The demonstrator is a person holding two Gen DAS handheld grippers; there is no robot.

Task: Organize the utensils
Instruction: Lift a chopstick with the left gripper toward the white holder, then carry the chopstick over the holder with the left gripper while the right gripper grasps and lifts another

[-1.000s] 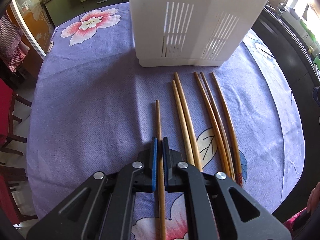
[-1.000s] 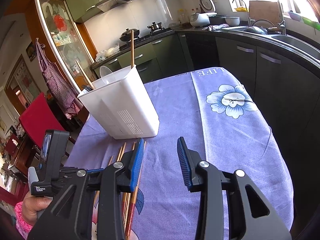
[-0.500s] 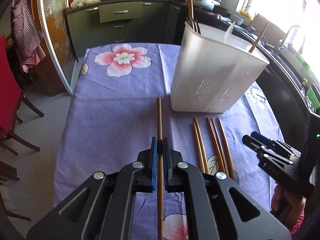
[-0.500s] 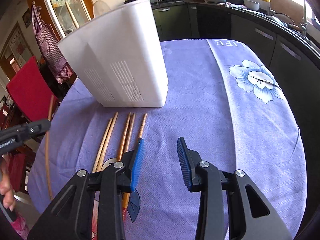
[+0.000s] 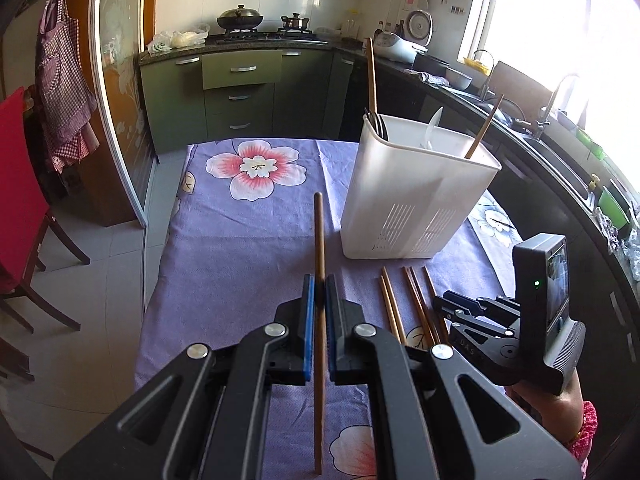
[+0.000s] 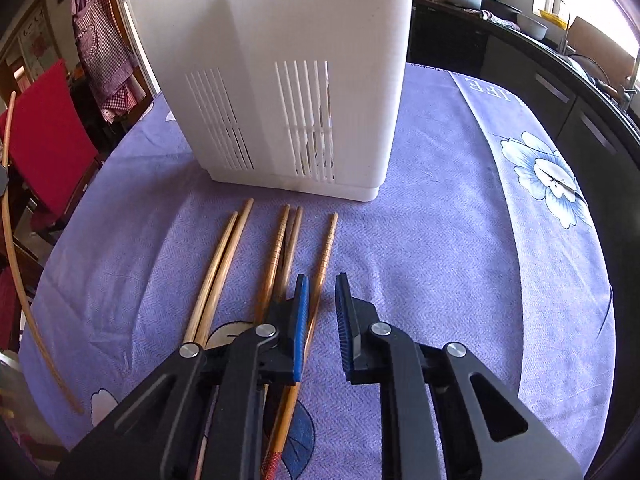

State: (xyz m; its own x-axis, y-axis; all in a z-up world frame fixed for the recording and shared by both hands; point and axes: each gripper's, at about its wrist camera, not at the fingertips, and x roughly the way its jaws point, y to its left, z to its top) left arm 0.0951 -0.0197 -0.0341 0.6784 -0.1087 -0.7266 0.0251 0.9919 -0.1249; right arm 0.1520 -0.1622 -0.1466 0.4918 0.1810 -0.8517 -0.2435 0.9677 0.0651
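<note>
My left gripper point(image 5: 318, 280) is shut on a brown chopstick point(image 5: 319, 232), held off the purple-clothed table point(image 5: 240, 264). The same chopstick shows at the left edge of the right wrist view point(image 6: 16, 264). A white slotted utensil holder point(image 5: 416, 196) stands ahead to the right, with chopsticks and a white spoon point(image 5: 434, 124) in it. Several chopsticks point(image 6: 224, 264) lie in front of the holder point(image 6: 280, 80). My right gripper point(image 6: 322, 280) is low over them and its jaws are closing. The rightmost chopstick point(image 6: 327, 244) runs between them beside the left pad; the right pad stands clear of it.
A red chair point(image 5: 20, 200) stands left of the table. A dark counter with a sink point(image 5: 560, 152) curves along the right side. The right gripper point(image 5: 440, 304) and the hand holding it are at the table's near right in the left wrist view.
My left gripper has lifted the chopstick off the table and tipped upward. My right gripper has dropped toward the lying chopsticks, and its jaws have narrowed around the rightmost one.
</note>
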